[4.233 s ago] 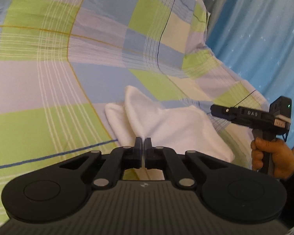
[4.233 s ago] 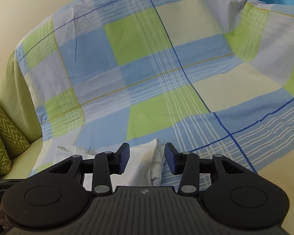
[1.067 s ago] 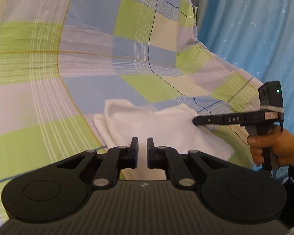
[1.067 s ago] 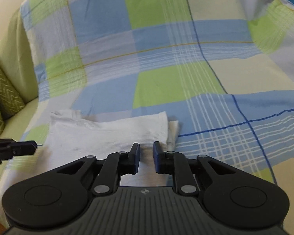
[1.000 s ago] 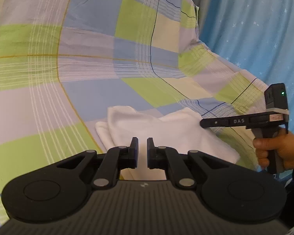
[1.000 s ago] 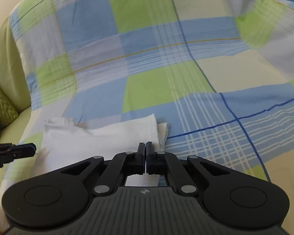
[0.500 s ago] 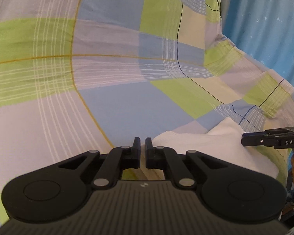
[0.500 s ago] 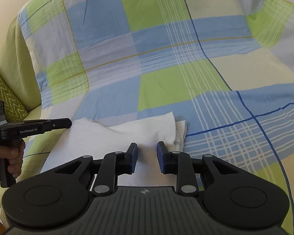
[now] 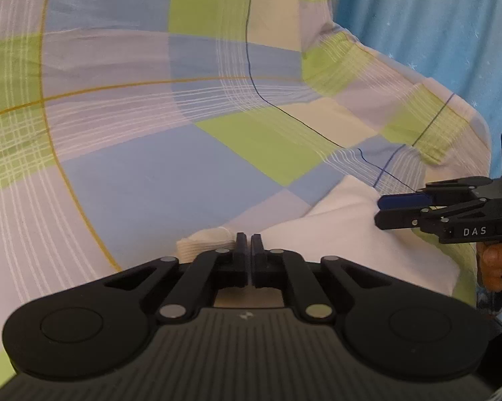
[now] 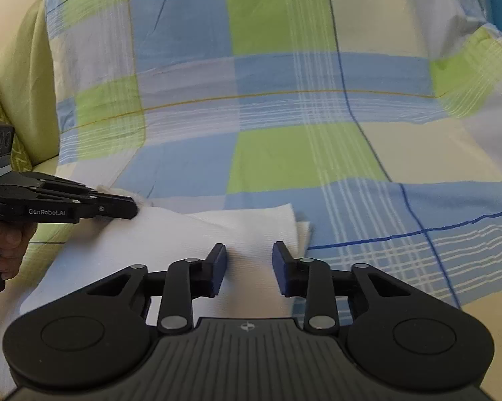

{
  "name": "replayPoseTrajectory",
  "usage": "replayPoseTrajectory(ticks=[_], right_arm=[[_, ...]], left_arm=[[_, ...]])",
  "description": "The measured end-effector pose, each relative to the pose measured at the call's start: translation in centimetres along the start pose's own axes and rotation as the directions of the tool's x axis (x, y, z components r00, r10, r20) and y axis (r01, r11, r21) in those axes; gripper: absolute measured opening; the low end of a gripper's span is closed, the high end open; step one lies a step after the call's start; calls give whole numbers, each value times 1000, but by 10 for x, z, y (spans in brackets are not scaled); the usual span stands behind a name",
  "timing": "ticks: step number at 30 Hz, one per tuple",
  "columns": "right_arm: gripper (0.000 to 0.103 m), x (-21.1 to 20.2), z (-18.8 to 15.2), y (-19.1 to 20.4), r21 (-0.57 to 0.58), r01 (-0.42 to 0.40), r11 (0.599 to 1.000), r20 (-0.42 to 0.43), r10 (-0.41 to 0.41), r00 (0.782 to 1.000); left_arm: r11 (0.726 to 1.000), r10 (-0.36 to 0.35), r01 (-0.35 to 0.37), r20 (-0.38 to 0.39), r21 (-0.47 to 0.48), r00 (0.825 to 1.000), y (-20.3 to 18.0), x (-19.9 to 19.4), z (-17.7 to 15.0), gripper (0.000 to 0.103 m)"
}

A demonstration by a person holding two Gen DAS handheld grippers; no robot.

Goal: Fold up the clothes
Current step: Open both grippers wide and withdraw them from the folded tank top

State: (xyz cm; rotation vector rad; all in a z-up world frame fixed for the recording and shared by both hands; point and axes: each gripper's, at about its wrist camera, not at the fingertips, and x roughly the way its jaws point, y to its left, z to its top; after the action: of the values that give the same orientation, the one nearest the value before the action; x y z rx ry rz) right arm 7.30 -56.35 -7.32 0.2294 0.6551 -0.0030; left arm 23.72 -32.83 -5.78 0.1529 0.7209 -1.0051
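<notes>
Here the white cloth [image 10: 170, 244] lies just ahead of the right gripper [image 10: 249, 267], jaws apart; the left gripper [image 9: 249, 256], marked "GenRobot.AI", pinches its corner.

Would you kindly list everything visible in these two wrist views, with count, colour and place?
Folded white cloth: one, white, lying on the checked sheet near both tools.
Checked bed sheet: one, blue, green, cream and lilac squares, draped over the sofa.
Pale green sofa: one, at the left edge of the right wrist view.
Zigzag-patterned olive cushion: one, far left, mostly hidden.
Blue star-dotted curtain: one, upper right of the left wrist view.
Left tool: black, fingers nearly together at the cloth's far corner.
Right tool: black with blue pads, open above the cloth.
Hands: two, each gripping a tool handle.
</notes>
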Motion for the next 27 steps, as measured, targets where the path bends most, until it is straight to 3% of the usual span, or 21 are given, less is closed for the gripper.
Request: replayPoseTrajectory(ticks=[2,6,12,14,18,21,22,24,25,27], right_arm=[[40,-4,2,-8,37,31,999,32,-32,999],[41,0,12,-20,94,-14,995,63,8,998],[42,33,18,-24,103,-63,993,5,63,998],[5,39,18,-26,114,-57,992,-7,59,998],[4,25,21,-29,113,-6,994,40,2,999],[6,32,15,-33,151,17,988,-7,-16,1000],[13,34,12,-33,158,27,987,-16,-25,1000],[17,33,10,-35,161,44,986,-6,-43,999],[25,28,12,-34,155,56,986,7,-58,998],[26,16,14,-28,132,78,988,45,-85,995]], left_arm=[[1000,12,-12,13,-4,1000,1,-3,0,2],[997,20,-22,27,74,999,-17,-11,-5,4],[997,5,-9,53,77,999,-20,-16,-14,5],[998,9,-12,57,62,998,-18,-16,-14,5],[998,21,-24,66,57,998,-14,-21,-18,6],[999,10,-12,62,34,998,-8,-20,-24,7],[1000,8,-10,68,22,998,-7,-21,-24,7],[1000,22,-22,84,4,996,-5,-27,-23,7],[999,35,-35,92,0,995,-5,-32,-23,7],[999,54,-53,105,-11,993,-2,-43,-25,12]])
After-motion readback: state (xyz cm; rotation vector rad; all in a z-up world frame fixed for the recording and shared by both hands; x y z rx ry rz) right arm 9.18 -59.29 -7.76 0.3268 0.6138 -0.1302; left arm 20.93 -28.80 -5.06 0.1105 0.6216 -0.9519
